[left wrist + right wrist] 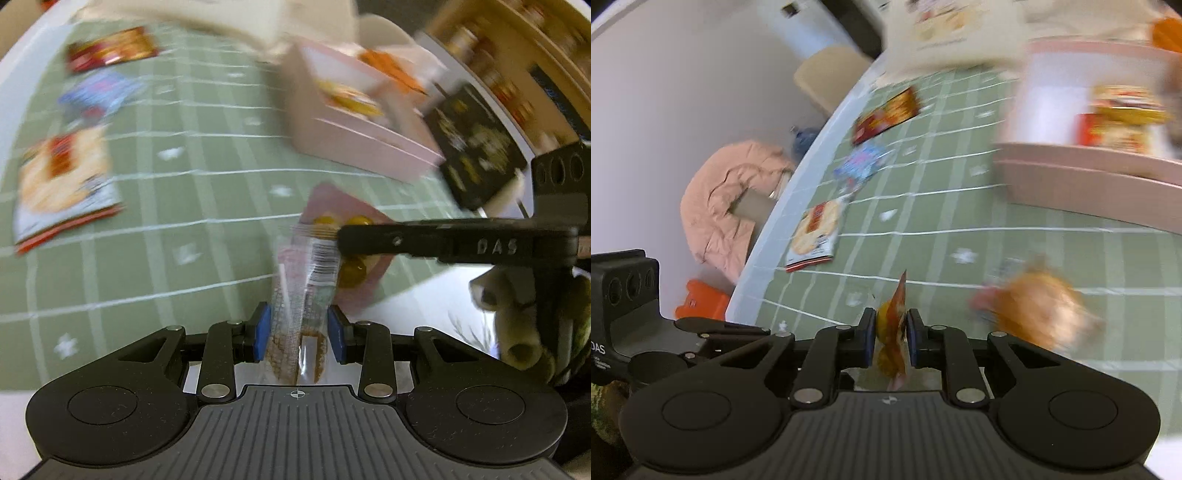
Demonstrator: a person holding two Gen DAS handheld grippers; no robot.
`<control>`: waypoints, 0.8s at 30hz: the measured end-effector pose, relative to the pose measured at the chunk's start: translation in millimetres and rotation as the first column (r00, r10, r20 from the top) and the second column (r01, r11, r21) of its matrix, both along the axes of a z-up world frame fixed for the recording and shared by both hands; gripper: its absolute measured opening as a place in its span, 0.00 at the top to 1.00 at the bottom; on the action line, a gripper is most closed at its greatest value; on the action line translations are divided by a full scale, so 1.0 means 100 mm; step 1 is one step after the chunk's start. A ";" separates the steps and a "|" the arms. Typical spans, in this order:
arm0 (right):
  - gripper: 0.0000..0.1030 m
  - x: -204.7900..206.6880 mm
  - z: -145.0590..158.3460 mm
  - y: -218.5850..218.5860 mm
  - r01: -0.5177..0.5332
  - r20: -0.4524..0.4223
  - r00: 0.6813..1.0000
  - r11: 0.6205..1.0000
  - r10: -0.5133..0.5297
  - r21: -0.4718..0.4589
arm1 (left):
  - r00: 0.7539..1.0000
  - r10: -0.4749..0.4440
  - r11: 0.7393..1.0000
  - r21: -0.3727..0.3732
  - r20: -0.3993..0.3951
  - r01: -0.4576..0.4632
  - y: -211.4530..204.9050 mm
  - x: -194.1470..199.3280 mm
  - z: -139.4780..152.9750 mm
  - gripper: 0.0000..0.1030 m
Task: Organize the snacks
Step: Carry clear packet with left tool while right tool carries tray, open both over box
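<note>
My left gripper (300,338) is shut on a pink snack packet (317,258) with a barcode and yellow candies, held above the green checked tablecloth (192,177). My right gripper (891,338) is shut on an orange-yellow snack packet (892,325), seen edge-on. The right gripper's body (454,242) reaches in from the right across the pink packet's far end in the left wrist view. A pink box (354,122) with snacks inside stands ahead; it also shows in the right wrist view (1082,181). Both views are motion-blurred.
Three packets lie along the table's left side: dark red (110,48), blue (98,94), white-orange (64,184). A black packet (476,144) sits right of the box. A blurred orange bag (1041,306) lies on the cloth. A pink jacket (727,206) lies on the floor.
</note>
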State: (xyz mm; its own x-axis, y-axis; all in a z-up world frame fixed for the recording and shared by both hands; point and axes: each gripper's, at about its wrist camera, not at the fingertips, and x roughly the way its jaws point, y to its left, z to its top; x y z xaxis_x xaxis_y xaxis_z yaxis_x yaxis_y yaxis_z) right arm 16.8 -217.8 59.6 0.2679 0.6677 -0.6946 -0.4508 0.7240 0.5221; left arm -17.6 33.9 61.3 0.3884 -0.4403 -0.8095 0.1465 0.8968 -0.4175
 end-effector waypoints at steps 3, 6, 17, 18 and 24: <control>0.84 -0.05 0.16 -0.45 0.122 0.041 0.992 0.992 -0.121 -0.030 | 0.998 -0.064 0.998 0.024 0.014 0.063 -0.22 0.08 0.09 0.64; 0.84 -0.13 0.43 -0.80 0.214 0.121 0.971 0.976 -0.207 -0.046 | 0.995 -0.091 0.994 -0.058 0.041 0.093 -0.35 0.23 0.36 0.64; 0.84 0.34 1.59 -1.05 0.348 0.508 0.823 0.932 -0.254 -0.098 | 0.929 -0.128 0.992 0.063 0.347 0.113 -0.94 1.66 1.42 0.63; 0.84 0.46 1.59 -1.02 0.350 0.504 0.825 0.931 -0.256 -0.100 | 0.937 -0.110 0.994 0.057 0.331 0.097 -0.98 1.81 1.35 0.63; 0.84 1.08 1.28 -0.75 0.361 0.441 0.858 0.919 -0.262 -0.158 | 0.968 -0.061 0.997 0.064 0.243 0.046 -0.98 2.33 0.87 0.60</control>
State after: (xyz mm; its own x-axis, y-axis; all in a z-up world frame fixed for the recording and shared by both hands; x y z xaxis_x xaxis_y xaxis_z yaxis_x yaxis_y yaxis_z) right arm 124.6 -293.0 187.7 0.7241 0.3387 -0.6008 -0.3153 0.9373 0.1484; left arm 215.6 -64.3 148.5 0.5550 -0.4217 -0.7170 0.2862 0.9061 -0.3114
